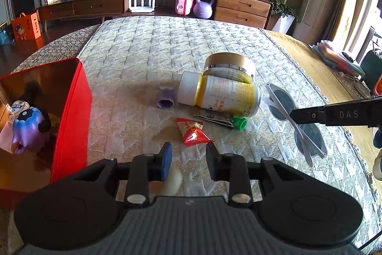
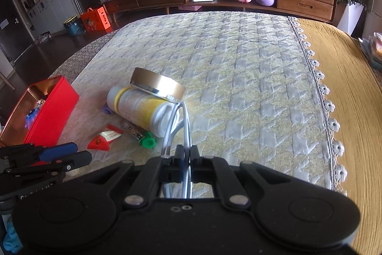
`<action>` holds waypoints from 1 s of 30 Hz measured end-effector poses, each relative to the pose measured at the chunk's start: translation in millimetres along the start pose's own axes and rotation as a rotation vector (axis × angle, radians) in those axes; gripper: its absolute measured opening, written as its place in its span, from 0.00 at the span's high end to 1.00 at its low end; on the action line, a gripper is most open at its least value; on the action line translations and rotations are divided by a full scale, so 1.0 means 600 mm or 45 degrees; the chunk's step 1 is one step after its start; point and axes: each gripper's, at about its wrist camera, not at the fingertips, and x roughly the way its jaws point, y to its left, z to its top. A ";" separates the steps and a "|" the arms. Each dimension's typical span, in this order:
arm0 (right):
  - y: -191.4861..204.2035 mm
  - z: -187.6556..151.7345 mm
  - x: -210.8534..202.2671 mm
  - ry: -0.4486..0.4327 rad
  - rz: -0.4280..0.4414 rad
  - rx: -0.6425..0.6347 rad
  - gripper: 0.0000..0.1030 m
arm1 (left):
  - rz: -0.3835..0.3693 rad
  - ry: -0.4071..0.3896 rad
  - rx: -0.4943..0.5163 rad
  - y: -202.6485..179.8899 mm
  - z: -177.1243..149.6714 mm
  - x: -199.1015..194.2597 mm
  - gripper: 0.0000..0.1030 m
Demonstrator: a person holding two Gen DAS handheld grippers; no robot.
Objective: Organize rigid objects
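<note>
My right gripper (image 2: 187, 152) is shut on a pair of white sunglasses (image 2: 185, 120), pinching the frame so the arms stick out ahead. The left wrist view shows those sunglasses (image 1: 283, 102) with grey lenses hanging from the right gripper (image 1: 293, 115) just above the quilt. My left gripper (image 1: 189, 154) stands open with nothing between its fingers, just short of a red candy packet (image 1: 194, 133). Beyond lie a white-and-yellow bottle (image 1: 219, 94) on its side, a gold-lidded jar (image 1: 229, 66) leaning on it, a nail clipper (image 1: 214, 121), a green cap (image 1: 240, 123) and a small purple piece (image 1: 165, 99).
An open red tin (image 1: 71, 111) stands at the left and holds a purple figure (image 1: 28, 130) and a small bottle. A white lump (image 1: 173, 181) lies on the quilt under the left finger. A yellow cloth (image 2: 346, 87) covers the right side. A wooden sideboard (image 1: 241, 6) runs along the back.
</note>
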 end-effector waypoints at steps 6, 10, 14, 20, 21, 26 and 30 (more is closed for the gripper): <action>0.000 -0.002 0.002 0.000 0.015 -0.006 0.96 | -0.007 0.015 -0.010 0.006 -0.006 0.005 0.71; -0.003 -0.005 0.005 0.006 0.020 -0.005 0.96 | -0.004 0.014 0.002 0.013 -0.024 0.006 0.28; -0.006 -0.006 0.008 0.015 0.021 -0.001 0.96 | -0.014 0.003 0.036 0.011 -0.041 0.002 0.28; -0.005 -0.008 0.010 0.024 0.015 -0.005 0.96 | 0.007 -0.022 0.146 -0.007 -0.058 0.001 0.28; -0.005 -0.008 0.010 0.025 0.015 -0.003 0.96 | 0.001 -0.024 0.150 -0.008 -0.060 0.000 0.28; -0.005 -0.007 0.011 0.029 0.013 -0.006 0.96 | -0.016 -0.074 0.142 0.002 -0.067 -0.007 0.28; -0.007 -0.007 0.014 0.035 0.012 -0.002 0.96 | -0.031 -0.101 0.130 0.011 -0.069 -0.012 0.28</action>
